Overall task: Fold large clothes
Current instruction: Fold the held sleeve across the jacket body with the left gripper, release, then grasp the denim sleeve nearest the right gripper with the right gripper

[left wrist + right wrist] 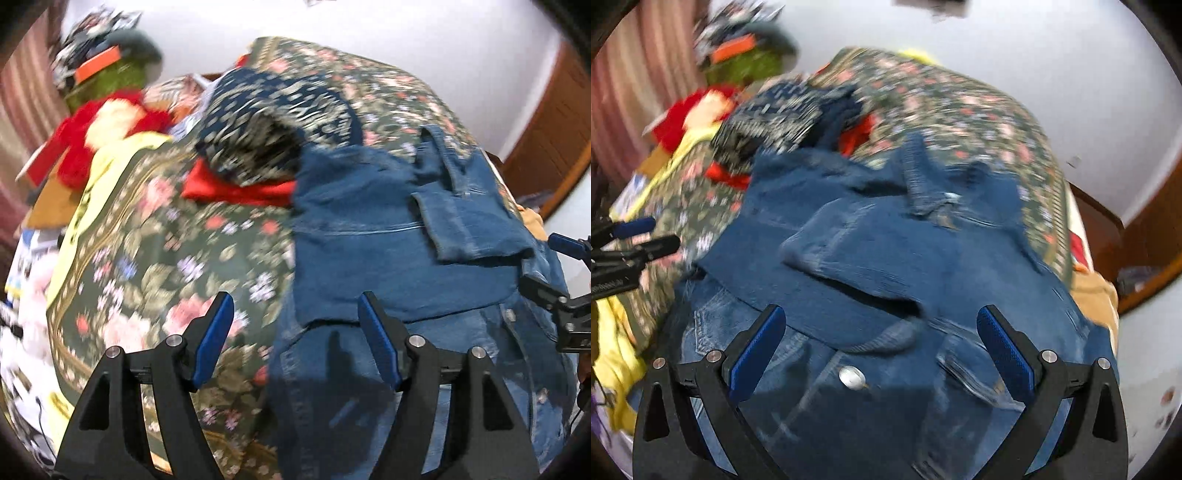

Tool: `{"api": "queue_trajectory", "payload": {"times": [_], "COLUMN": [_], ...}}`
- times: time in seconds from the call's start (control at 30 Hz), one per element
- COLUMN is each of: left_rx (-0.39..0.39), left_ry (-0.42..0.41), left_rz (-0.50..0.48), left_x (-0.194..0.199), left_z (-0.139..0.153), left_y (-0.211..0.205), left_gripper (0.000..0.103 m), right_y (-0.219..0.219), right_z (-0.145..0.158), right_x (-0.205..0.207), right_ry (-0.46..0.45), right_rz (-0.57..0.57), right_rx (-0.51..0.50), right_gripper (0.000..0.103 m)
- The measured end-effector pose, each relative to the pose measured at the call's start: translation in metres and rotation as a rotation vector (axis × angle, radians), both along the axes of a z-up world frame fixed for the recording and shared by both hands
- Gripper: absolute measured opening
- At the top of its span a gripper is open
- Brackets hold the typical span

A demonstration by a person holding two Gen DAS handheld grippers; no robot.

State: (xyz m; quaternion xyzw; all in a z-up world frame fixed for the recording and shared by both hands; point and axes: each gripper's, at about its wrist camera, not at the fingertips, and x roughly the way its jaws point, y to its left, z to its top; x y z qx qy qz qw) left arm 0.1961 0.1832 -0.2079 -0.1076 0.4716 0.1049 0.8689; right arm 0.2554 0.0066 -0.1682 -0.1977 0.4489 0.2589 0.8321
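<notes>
A blue denim jacket (pixel 373 240) lies partly folded on a bed with a green floral cover (pixel 155 243). It fills the right wrist view (pixel 886 258), with a metal button (pixel 852 377) near the front. My left gripper (pixel 295 306) is open and empty, above the jacket's left edge. My right gripper (pixel 881 321) is open and empty, just above the jacket's front fold. The right gripper shows at the right edge of the left wrist view (pixel 550 269). The left gripper shows at the left edge of the right wrist view (pixel 646 232), apart from the jacket.
A navy patterned garment (pixel 266 122) lies over a red cloth (pixel 236 188) behind the jacket. A yellow cloth (pixel 96 177), a red fluffy item (pixel 110 125) and a pile of clothes (pixel 107 62) lie at the far left. A wooden door frame (pixel 550 129) stands right.
</notes>
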Motion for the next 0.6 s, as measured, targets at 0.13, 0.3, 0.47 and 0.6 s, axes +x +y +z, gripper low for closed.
{"api": "queue_trajectory", "payload": {"times": [0.13, 0.3, 0.47, 0.6], "left_rx": [-0.012, -0.030, -0.046, -0.062], "left_ry": [0.018, 0.059, 0.074, 0.072], "left_rz": [0.047, 0.074, 0.086, 0.089], "left_x": [-0.009, -0.015, -0.015, -0.012], "left_z": [-0.014, -0.033, -0.040, -0.040], "left_y": [0.015, 0.025, 0.029, 0.029], "left_gripper": [0.069, 0.069, 0.069, 0.069], "right_y": [0.025, 0.044, 0.046, 0.048], "right_z": [-0.020, -0.041, -0.045, -0.044], "right_x": [0.009, 0.020, 0.029, 0.035], "right_ry": [0.012, -0.010, -0.027, -0.006], "right_rz": [0.061, 0.101, 0.104, 0.119], "right_rx": [-0.077, -0.165, -0.145, -0.106], "right_gripper": [0.103, 0.102, 0.099, 0.069]}}
